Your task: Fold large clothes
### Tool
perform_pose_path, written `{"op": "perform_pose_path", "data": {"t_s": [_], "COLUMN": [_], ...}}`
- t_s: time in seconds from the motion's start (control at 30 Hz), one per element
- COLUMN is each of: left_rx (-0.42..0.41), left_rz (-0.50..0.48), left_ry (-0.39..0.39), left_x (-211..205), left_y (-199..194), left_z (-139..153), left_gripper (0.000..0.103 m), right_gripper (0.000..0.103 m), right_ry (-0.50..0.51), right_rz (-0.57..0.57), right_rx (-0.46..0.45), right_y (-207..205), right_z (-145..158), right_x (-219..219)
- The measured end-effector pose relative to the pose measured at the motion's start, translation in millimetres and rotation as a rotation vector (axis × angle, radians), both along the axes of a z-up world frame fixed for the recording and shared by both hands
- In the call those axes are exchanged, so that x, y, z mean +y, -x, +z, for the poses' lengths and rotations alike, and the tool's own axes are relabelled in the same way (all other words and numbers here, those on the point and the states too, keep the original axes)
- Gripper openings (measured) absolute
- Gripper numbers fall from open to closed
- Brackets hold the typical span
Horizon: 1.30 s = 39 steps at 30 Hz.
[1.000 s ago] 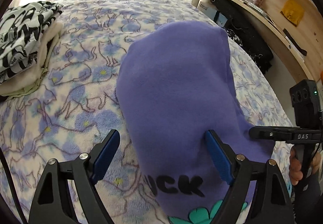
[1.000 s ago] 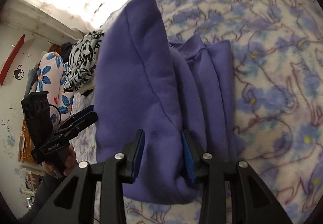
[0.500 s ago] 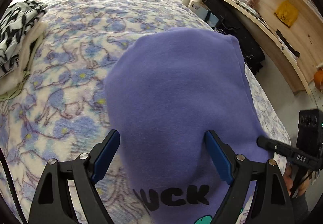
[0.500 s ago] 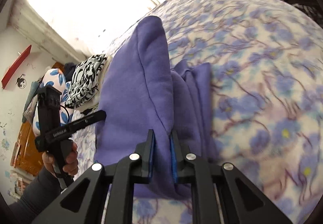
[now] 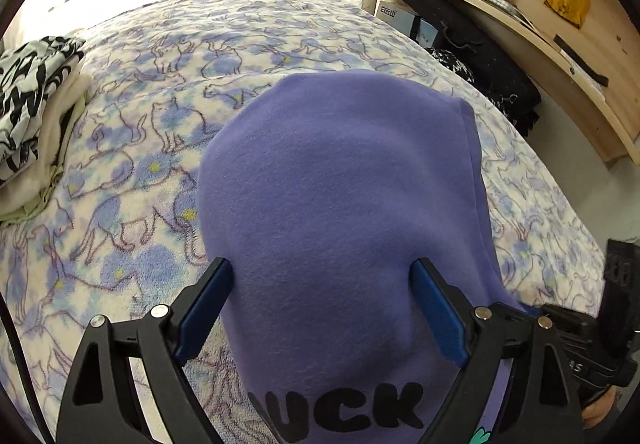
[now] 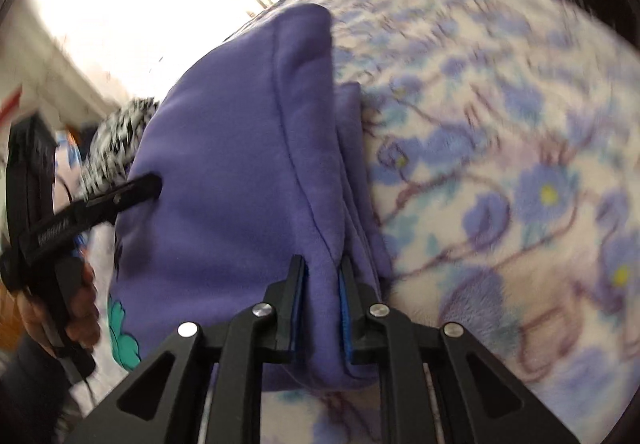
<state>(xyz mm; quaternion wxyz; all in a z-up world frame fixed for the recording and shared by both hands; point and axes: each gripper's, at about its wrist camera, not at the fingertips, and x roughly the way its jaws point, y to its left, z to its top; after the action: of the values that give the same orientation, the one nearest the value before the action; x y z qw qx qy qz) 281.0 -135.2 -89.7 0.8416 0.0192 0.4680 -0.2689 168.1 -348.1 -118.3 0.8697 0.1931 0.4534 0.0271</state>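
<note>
A purple sweatshirt (image 5: 340,204) with black letters and a teal print lies folded on the cat-print blanket (image 5: 160,116). My left gripper (image 5: 320,308) is open, its blue-padded fingers wide on either side of the sweatshirt's near part. My right gripper (image 6: 322,284) is shut on a fold at the edge of the purple sweatshirt (image 6: 240,172), lifting it off the blanket (image 6: 500,164). The left gripper also shows in the right wrist view (image 6: 120,196), touching the sweatshirt's far side.
A stack of folded clothes (image 5: 36,116) with a black-and-white top sits at the bed's left. Wooden shelves (image 5: 560,24) and black bags (image 5: 488,64) stand along the bed's right side. A bright window lies behind.
My right gripper closed on the sweatshirt's fold and lifted it. The left gripper stayed open and moved a little forward over the garment.
</note>
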Motion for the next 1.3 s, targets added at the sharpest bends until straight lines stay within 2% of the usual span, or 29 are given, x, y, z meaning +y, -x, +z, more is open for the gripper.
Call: {"op": "perform_pose_path", "data": {"t_s": [0.07, 0.17, 0.23, 0.37, 0.47, 0.53, 0.6, 0.63, 0.67, 0.7, 0.8, 0.9, 1.03, 1.1, 1.17, 1.3], "left_rx": [0.011, 0.033, 0.032, 0.035, 0.041, 0.047, 0.057, 0.066, 0.070, 0.071, 0.041, 0.006, 0.010, 0.022, 0.034, 0.028], "left_rz": [0.010, 0.017, 0.014, 0.011, 0.003, -0.002, -0.004, -0.005, -0.006, -0.006, 0.008, 0.052, 0.099, 0.107, 0.119, 0.152], "left_ry": [0.017, 0.040, 0.040, 0.038, 0.044, 0.048, 0.053, 0.056, 0.057, 0.054, 0.043, 0.063, 0.054, 0.039, 0.050, -0.001], "left_x": [5.4, 10.9, 10.7, 9.1, 10.5, 11.2, 12.5, 13.5, 14.5, 15.2, 21.0, 32.1, 34.6, 29.7, 24.8, 20.7], "left_y": [-1.9, -5.3, -4.9, -5.7, -7.0, -8.4, -10.1, -11.8, -12.9, -14.0, -18.0, -25.0, -37.8, -42.6, -45.6, -49.6], "left_z": [0.0, -1.3, -1.4, -1.2, -1.4, -1.6, -1.6, -1.3, -0.6, 0.9, 12.9, 27.3, 29.4, 24.7, 20.2, 12.4], "left_gripper": [0.089, 0.089, 0.089, 0.089, 0.089, 0.089, 0.089, 0.089, 0.089, 0.089, 0.089, 0.089, 0.085, 0.083, 0.083, 0.083], "right_gripper": [0.030, 0.052, 0.070, 0.071, 0.071, 0.071, 0.068, 0.046, 0.032, 0.024, 0.019, 0.016, 0.015, 0.014, 0.014, 0.014], "right_ry": [0.014, -0.023, -0.039, -0.083, -0.116, -0.179, -0.246, -0.246, -0.213, -0.187, -0.091, -0.045, 0.061, 0.102, 0.091, 0.045], "right_rz": [0.024, 0.029, 0.034, 0.038, 0.025, 0.031, 0.042, 0.058, 0.067, 0.077, 0.069, 0.037, -0.026, -0.058, -0.057, -0.025], "right_rx": [-0.010, -0.087, -0.121, -0.094, -0.073, -0.044, -0.044, -0.056, -0.048, -0.043, -0.067, -0.089, -0.101, -0.061, -0.007, 0.052], "right_y": [-5.6, -25.2, -47.5, -102.5, -129.0, -144.5, -149.2, -150.2, -150.9, -150.6, -143.2, -128.6, -111.3, -113.5, -121.4, -142.9], "right_z": [13.7, 39.6, 50.1, 43.3, 32.6, 19.3, 9.9, 8.5, 8.8, 9.7, 20.8, 35.8, 46.0, 35.2, 18.9, -7.0], "right_x": [1.4, -8.1, -14.3, -25.3, -32.5, -36.4, -37.0, -34.3, -30.8, -27.3, -22.2, -28.6, -37.6, -40.8, -43.1, -36.1]}}
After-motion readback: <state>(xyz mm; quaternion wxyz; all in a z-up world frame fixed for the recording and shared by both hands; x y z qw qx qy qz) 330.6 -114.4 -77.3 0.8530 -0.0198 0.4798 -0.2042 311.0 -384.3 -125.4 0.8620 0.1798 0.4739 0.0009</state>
